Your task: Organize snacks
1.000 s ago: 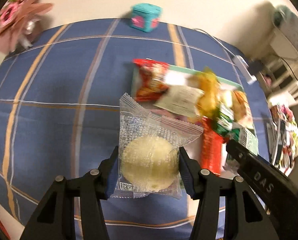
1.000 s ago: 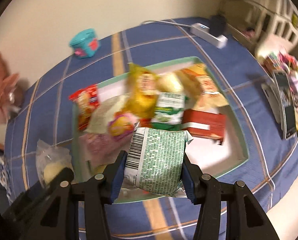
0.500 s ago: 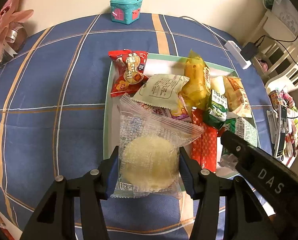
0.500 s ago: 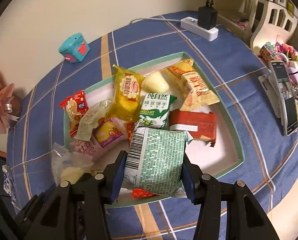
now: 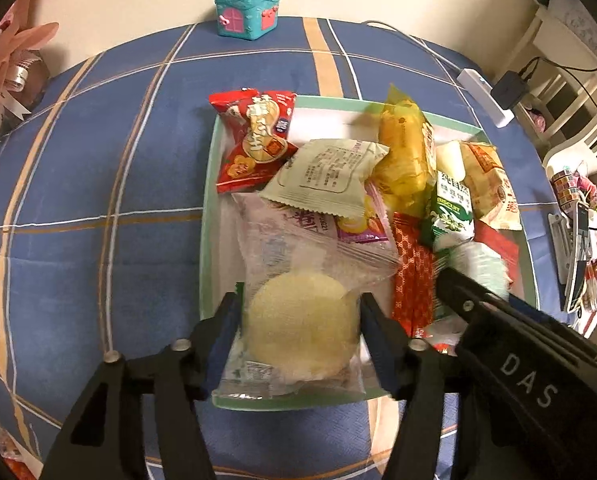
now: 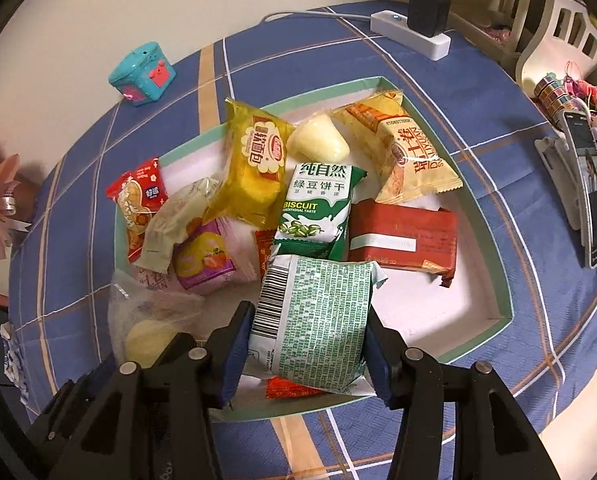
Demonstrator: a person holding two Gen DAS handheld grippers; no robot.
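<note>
A green-rimmed white tray on the blue plaid tablecloth holds several snack packets. My left gripper is shut on a clear-wrapped round pastry and holds it over the tray's near left corner; it also shows in the right wrist view. My right gripper is shut on a green-and-white biscuit packet above the tray's near edge. Inside lie a red packet, a yellow packet, a green biscuit pack and a red box.
A teal toy box stands at the table's far edge. A white power strip with a black plug lies at the far right. A phone on a stand and clutter sit right. Pink paper flowers are far left.
Both grippers have moved in over the tray with their packets. The pastry went from beside the tray's left rim to above its near left corner.
</note>
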